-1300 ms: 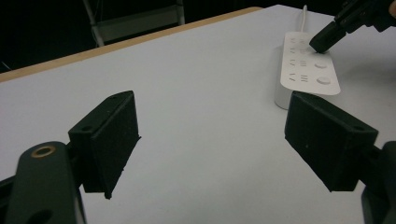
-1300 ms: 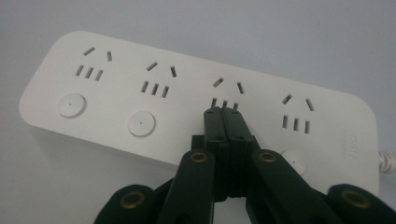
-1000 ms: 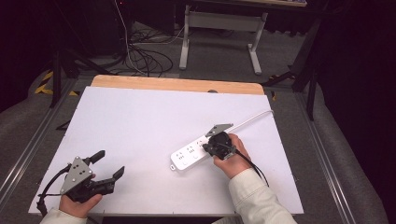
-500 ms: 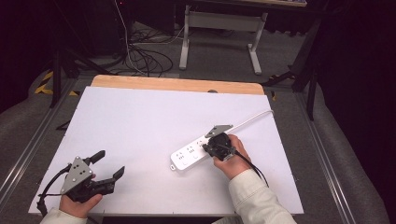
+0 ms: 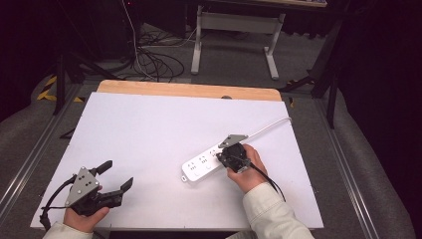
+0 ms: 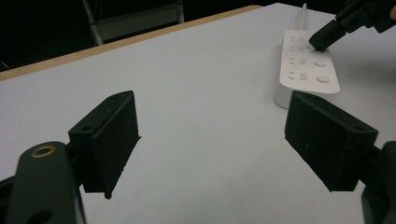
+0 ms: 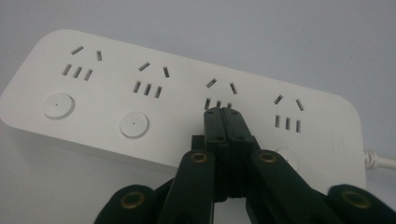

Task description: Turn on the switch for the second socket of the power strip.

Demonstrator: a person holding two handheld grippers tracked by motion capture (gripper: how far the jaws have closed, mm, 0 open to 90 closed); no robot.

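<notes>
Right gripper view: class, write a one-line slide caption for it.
Shut right hand-held gripper tips down on a white four-outlet power strip, over its third outlet's switch button.

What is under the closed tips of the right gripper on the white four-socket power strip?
The right gripper, jaws shut, sits over the third socket group of the white power strip, just below its slots. That socket's round button is probably beneath, but the jaws cover it; contact cannot be confirmed.

Grey carpet floor [image 5: 358, 164] — white desk frame [image 5: 234, 30], tangled cables [image 5: 149, 59], dim room.
</notes>
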